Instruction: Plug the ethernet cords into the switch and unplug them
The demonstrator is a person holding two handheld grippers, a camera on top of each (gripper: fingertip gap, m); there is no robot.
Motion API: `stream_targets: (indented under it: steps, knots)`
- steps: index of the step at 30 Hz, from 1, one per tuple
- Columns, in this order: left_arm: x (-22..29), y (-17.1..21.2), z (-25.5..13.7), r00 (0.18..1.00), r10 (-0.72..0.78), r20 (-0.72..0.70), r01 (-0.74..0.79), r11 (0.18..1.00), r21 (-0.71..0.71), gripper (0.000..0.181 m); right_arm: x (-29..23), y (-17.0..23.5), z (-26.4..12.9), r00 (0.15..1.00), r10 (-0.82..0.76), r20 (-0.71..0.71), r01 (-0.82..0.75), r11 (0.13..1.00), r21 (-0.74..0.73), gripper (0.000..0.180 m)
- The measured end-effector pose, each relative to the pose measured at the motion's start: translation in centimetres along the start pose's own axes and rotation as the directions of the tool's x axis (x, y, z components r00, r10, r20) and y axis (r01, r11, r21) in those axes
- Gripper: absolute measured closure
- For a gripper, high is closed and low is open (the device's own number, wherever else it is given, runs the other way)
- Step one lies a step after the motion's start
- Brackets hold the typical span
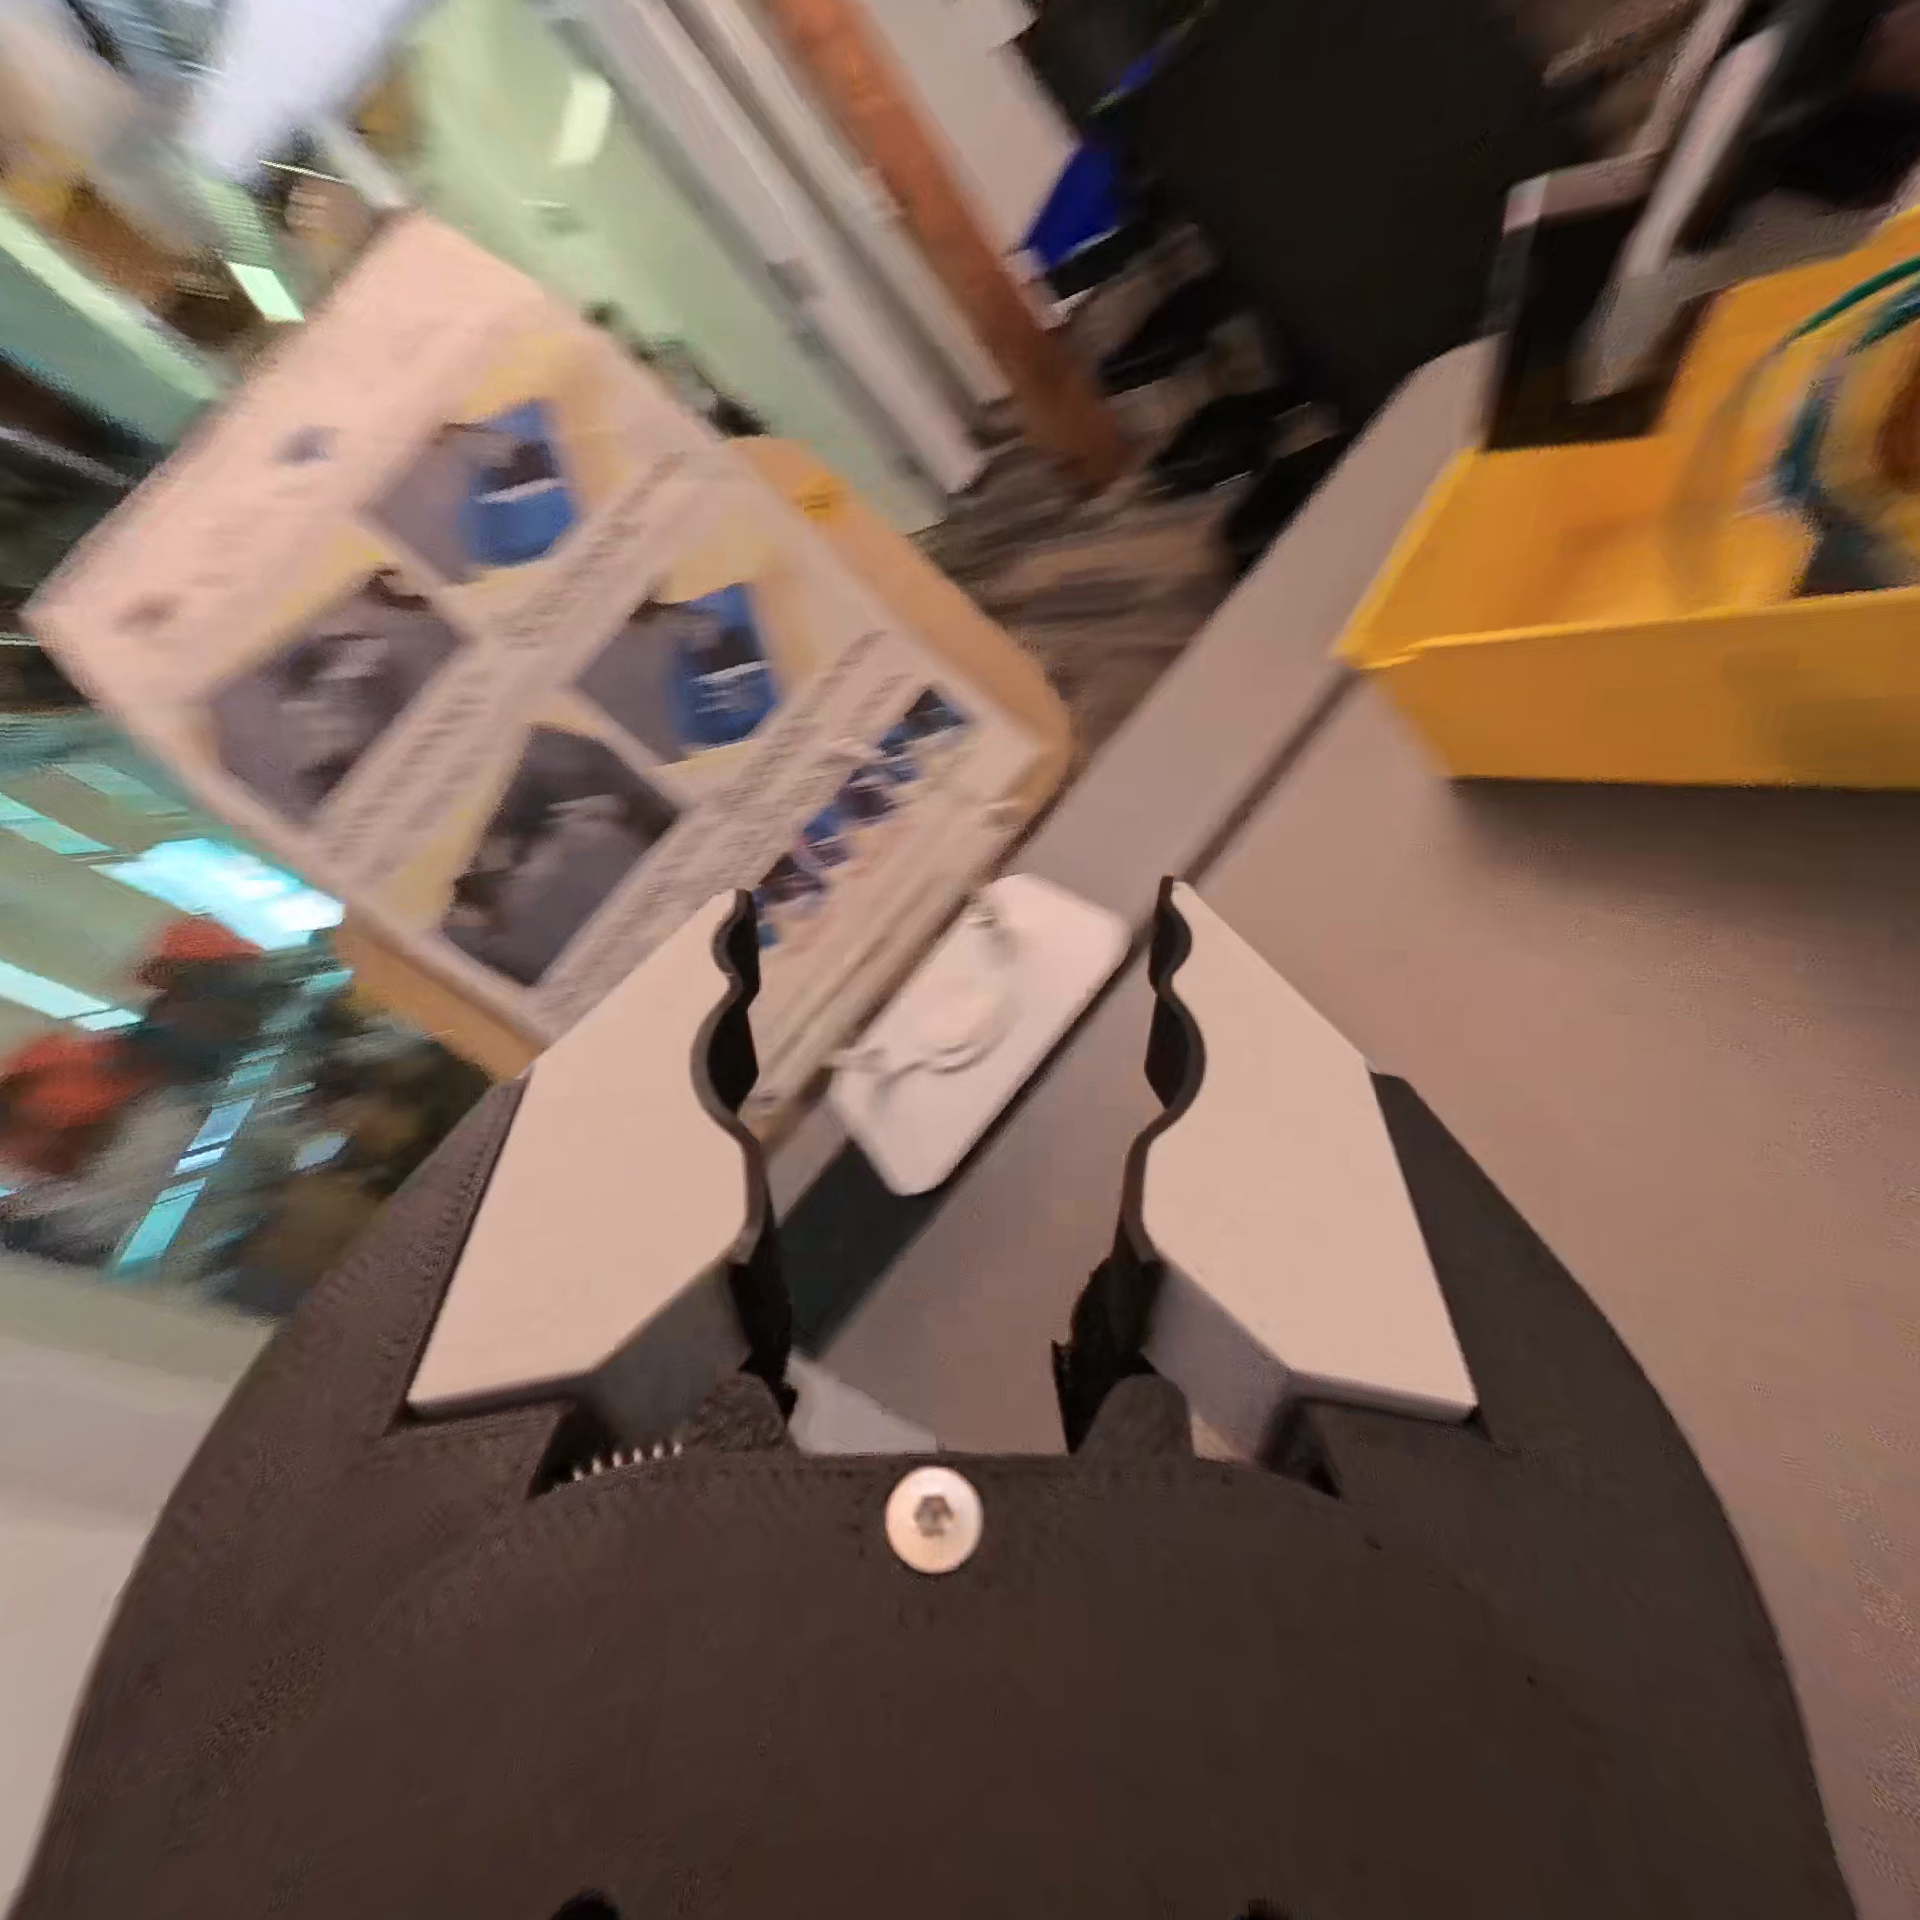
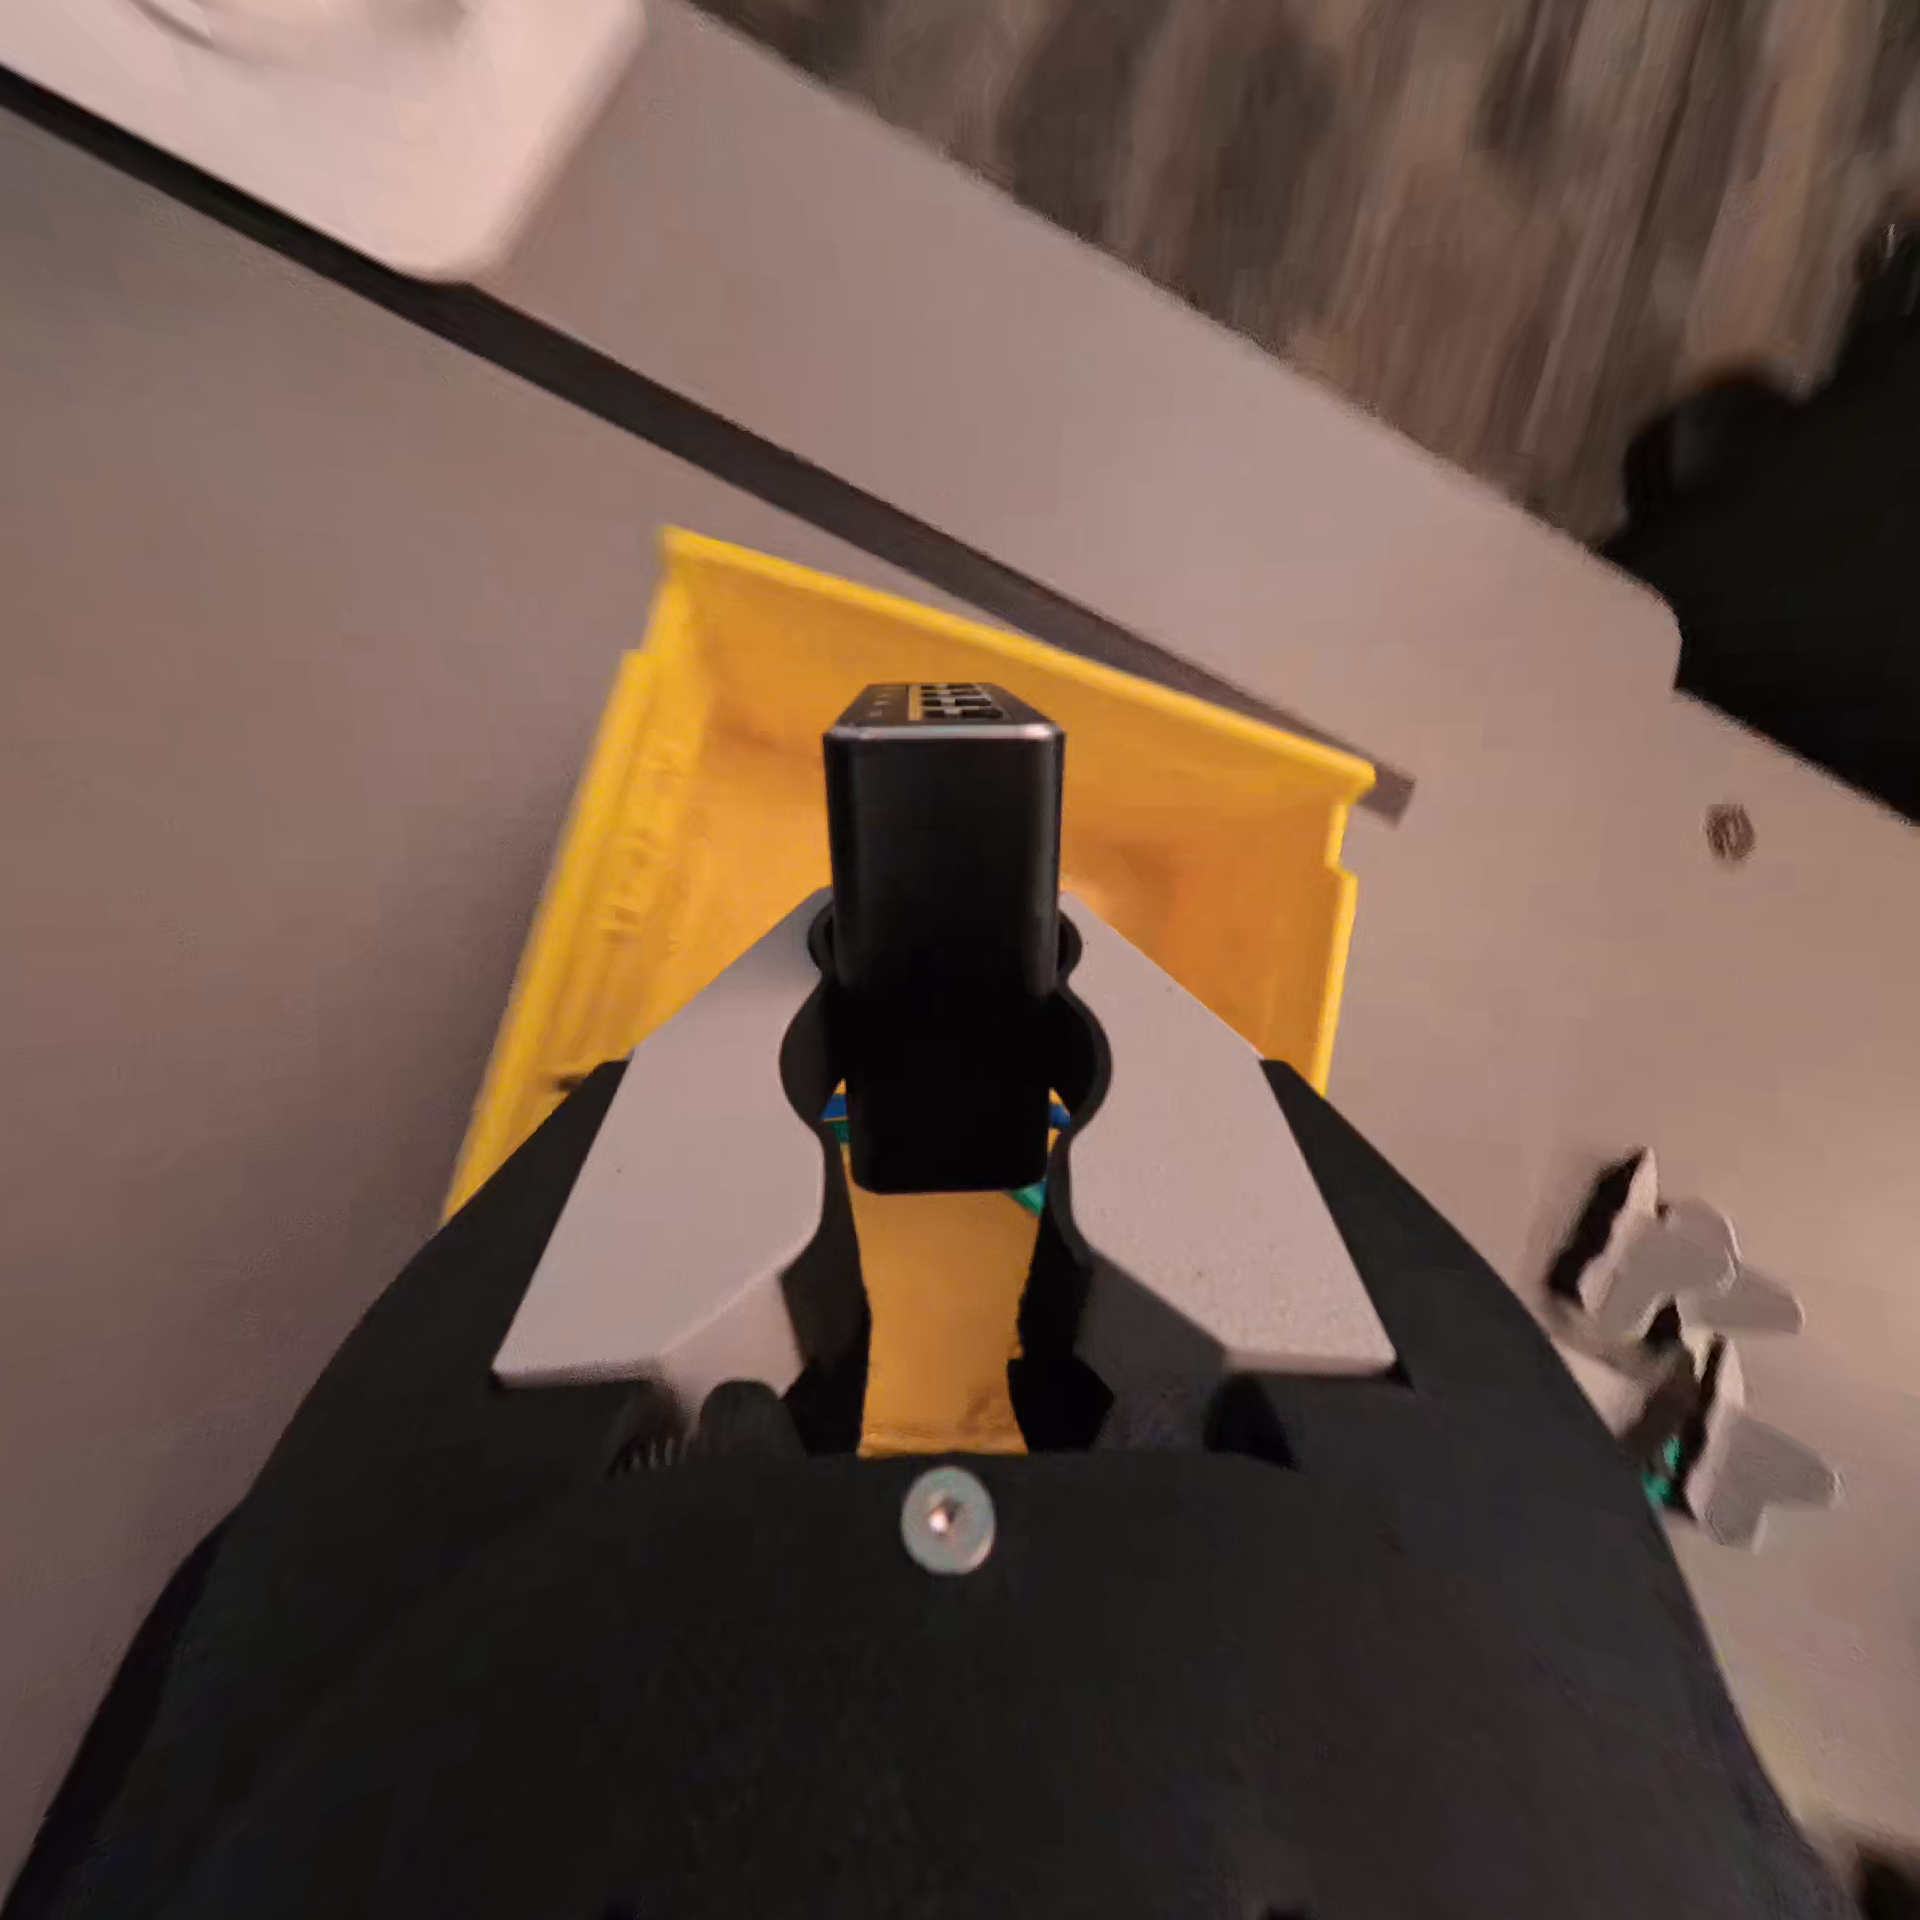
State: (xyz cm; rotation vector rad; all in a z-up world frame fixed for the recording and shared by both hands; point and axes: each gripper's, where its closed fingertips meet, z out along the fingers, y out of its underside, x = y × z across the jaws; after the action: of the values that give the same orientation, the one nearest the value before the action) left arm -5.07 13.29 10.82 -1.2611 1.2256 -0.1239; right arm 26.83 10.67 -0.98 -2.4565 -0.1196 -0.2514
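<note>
My right gripper (image 2: 945, 935) is shut on a black ethernet switch (image 2: 940, 894) and holds it on end above a yellow bin (image 2: 1205, 831), with the port row at its far end. Bits of blue and green cord (image 2: 1031, 1197) show under the switch. In the left wrist view the bin (image 1: 1621, 675) stands at the right with a blurred tangle of coloured cords (image 1: 1860, 416) inside, and the switch (image 1: 1558, 332) shows dark above it. My left gripper (image 1: 956, 904) is open and empty over the grey table (image 1: 1558, 1143).
A flat white device (image 1: 977, 1039) lies on the table just beyond my left fingertips. A tilted cardboard box with printed pictures (image 1: 540, 644) stands at the left. The table's far edge runs behind the bin (image 2: 1039, 603). My left gripper's fingers (image 2: 1683, 1351) show at the right. There is about 35 cm between the tips of the two grippers.
</note>
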Motion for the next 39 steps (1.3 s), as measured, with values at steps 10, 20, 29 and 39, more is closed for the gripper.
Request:
stream_targets:
  steps: [10, 20, 29, 39]
  knots:
    - [-1.6, 2.1, 1.9, 0.982, 0.085, 0.168, -0.066, 0.991, -0.115, 0.096, 3.2, 5.9, 10.2, 0.973, -0.080, -0.214, -0.013, 0.916, -0.402, 0.145]
    - [-1.6, 2.5, 2.0, 0.990, 0.044, 0.131, -0.028, 0.992, -0.122, 0.097, 1.6, 7.7, 11.3, 0.978, -0.154, -0.143, 0.054, 0.842, -0.537, 0.142]
    - [-1.7, 1.4, 0.0, 0.996, -0.074, 0.054, 0.077, 0.995, -0.071, 0.092, -2.4, -0.2, -0.1, 0.999, -0.043, 0.029, 0.041, 0.998, 0.052, 0.121]
    - [-4.8, -1.3, -11.2, 0.967, -0.244, 0.081, 0.239, 0.969, 0.057, 0.088, 8.2, 12.6, -8.6, 0.967, 0.237, -0.092, -0.203, 0.938, 0.282, 0.112]
